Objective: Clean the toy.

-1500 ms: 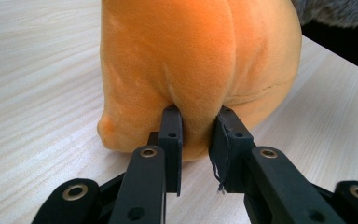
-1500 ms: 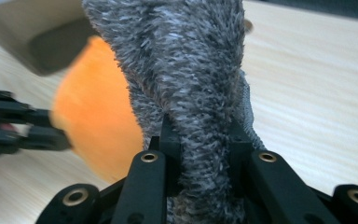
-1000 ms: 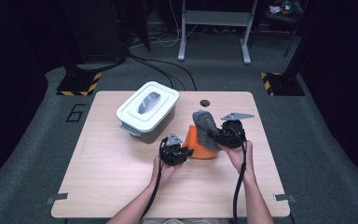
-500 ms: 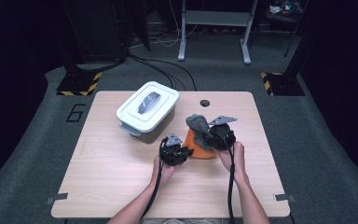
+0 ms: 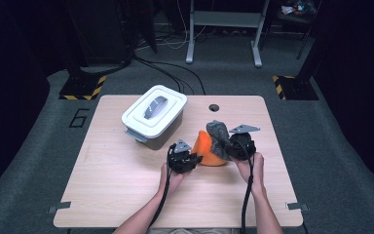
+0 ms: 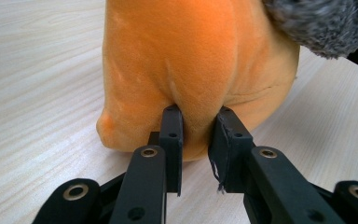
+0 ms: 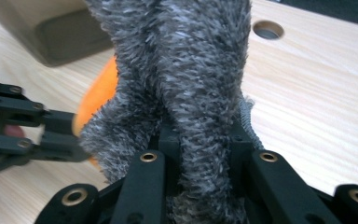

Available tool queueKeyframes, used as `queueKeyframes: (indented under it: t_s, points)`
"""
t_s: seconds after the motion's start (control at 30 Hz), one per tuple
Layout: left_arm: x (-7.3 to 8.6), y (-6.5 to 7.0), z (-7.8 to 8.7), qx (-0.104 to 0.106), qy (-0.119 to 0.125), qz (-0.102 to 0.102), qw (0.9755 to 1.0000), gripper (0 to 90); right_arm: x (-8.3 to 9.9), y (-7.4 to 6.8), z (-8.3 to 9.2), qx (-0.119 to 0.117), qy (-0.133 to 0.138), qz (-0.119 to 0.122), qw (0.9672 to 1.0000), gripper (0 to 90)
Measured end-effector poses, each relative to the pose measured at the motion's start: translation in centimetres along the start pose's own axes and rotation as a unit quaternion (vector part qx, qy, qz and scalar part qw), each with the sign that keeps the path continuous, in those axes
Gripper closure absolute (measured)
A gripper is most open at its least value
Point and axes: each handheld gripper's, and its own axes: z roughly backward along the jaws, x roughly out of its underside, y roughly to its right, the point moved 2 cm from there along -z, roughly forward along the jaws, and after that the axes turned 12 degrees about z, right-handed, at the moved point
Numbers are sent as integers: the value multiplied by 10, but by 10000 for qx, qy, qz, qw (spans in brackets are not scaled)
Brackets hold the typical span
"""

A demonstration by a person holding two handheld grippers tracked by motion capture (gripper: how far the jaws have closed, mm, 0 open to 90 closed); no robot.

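Grey furry cloth point(image 5: 218, 132) lowered onto orange plush point(image 5: 208, 152)

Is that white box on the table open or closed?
Closed: the white lid sits flat on the box.

Bare table point(image 5: 102, 190) lies open to my left and near edge, while the lidded box point(image 5: 154, 116) blocks the way just behind my left gripper point(image 5: 191, 157).

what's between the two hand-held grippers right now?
In the high view, the orange plush with its grey fuzzy piece; the left hand-held gripper and right hand-held gripper pinch them.
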Motion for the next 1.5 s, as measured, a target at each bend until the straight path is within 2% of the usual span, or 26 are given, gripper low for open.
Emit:
queueKeyframes:
  t_s: [0.2,0.3,0.53,0.67,0.7,0.77,0.9,0.97,1.0,1.07,1.1,1.17,1.23,1.33,1.43,1.5]
  points:
    - [0,0,-1,15,12,-2,10000,749,17,13,-1,78,-151,-280,9995,741]
    - [0,0,-1,14,12,-3,10000,748,24,19,-4,113,-227,-345,9991,742]
    - [0,1,-1,-4,10,-20,10000,748,37,26,-13,125,-387,-657,9970,744]
    - [0,1,-1,-5,-6,-50,10000,747,46,32,-20,152,-492,-674,9964,745]
    - [0,1,-1,-14,0,-65,10000,747,47,33,-22,162,-543,-750,9956,745]
    - [-1,1,-1,-16,1,-85,10000,746,50,34,-24,99,-505,-764,9958,746]
    - [-1,2,-1,-62,-50,-238,9997,748,55,36,-29,91,-587,-814,9949,746]
    - [-1,2,-1,-69,-24,-243,9997,758,57,36,-30,70,-611,-841,9946,747]
    - [-1,2,-1,-32,-13,-163,9999,763,57,37,-30,67,-612,-855,9944,748]
    - [-2,1,0,-26,24,-130,9999,778,56,38,-27,79,-558,-841,9949,760]
    - [-2,2,0,25,43,-14,10000,783,56,39,-24,81,-510,-739,9959,764]
    - [-4,0,3,31,25,23,10000,793,52,38,-17,113,-419,-771,9961,765]
    - [-6,0,4,133,20,235,9996,798,46,38,-5,125,-272,-738,9968,765]
    - [-9,1,6,220,-9,342,9992,798,35,34,14,62,10,-695,9976,764]
    - [-11,5,9,328,-21,516,9981,798,23,25,26,-60,161,-496,9986,764]
    - [-11,8,10,333,-37,488,9982,794,18,16,23,-158,54,-310,9994,763]
